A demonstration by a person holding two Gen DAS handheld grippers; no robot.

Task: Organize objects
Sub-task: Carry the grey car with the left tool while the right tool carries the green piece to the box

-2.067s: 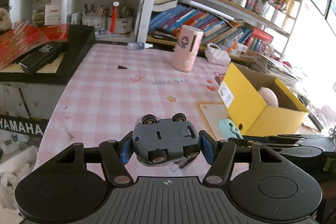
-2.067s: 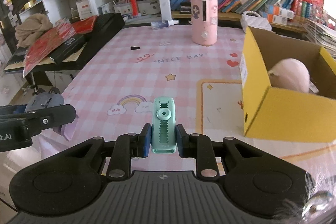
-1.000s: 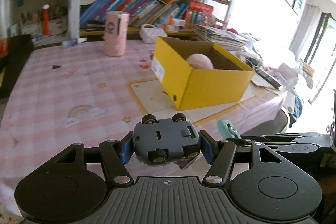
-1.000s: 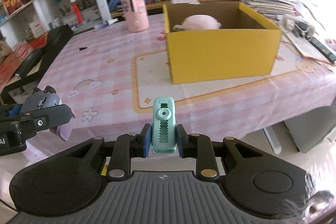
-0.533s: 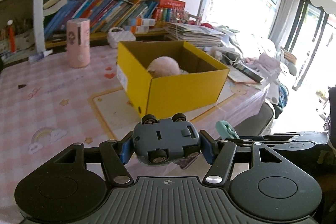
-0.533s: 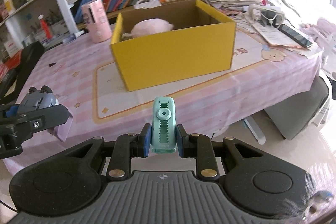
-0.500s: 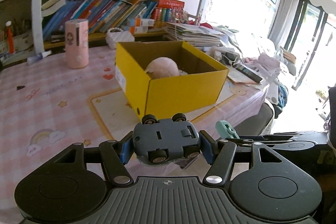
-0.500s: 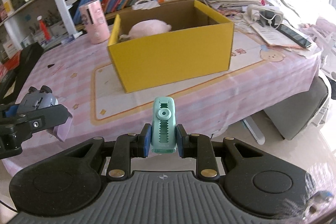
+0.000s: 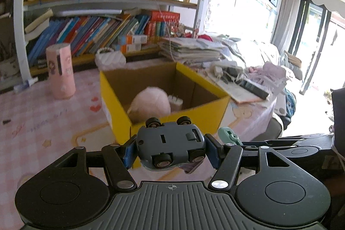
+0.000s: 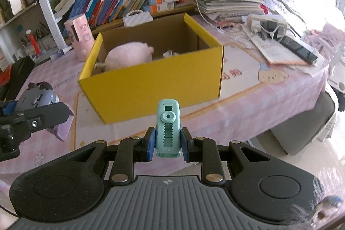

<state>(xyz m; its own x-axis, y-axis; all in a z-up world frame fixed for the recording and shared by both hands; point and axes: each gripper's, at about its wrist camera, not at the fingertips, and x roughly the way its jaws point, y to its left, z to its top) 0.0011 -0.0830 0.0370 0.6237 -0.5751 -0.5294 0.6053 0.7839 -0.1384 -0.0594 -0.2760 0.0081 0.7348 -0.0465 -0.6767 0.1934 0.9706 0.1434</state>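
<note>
Blur softens the far side of my left wrist view, so the shelf books are hard to read. My left tool (image 9: 170, 149) pinches one grey toy car (image 9: 170, 147) belly-up between its blue pads; I count four wheels, and its body is hidden beneath. Just ahead of the tool sits one yellow box (image 9: 207, 109) on the pink checked tabletop (image 9: 43, 120), holding one pink plush (image 9: 151, 104) and a small pale thing behind it that I cannot identify. One pink cylinder (image 9: 61, 73) stands ahead to the left, one white quilted bag (image 9: 110, 58) beyond the box. To the right, the other tool's arm crosses the frame, with only the tip of the mint piece showing.

In the right wrist view, my right tool (image 10: 167, 142) is pressed on one mint-green toothed clip (image 10: 167, 129), standing upright between the pads. The box is straight ahead, its near wall hiding the plush's lower half. The left tool with the car pokes in at the left edge, cut off. A stack of papers (image 10: 228, 4) and a power strip (image 10: 267, 24) lie ahead to the right.
</note>
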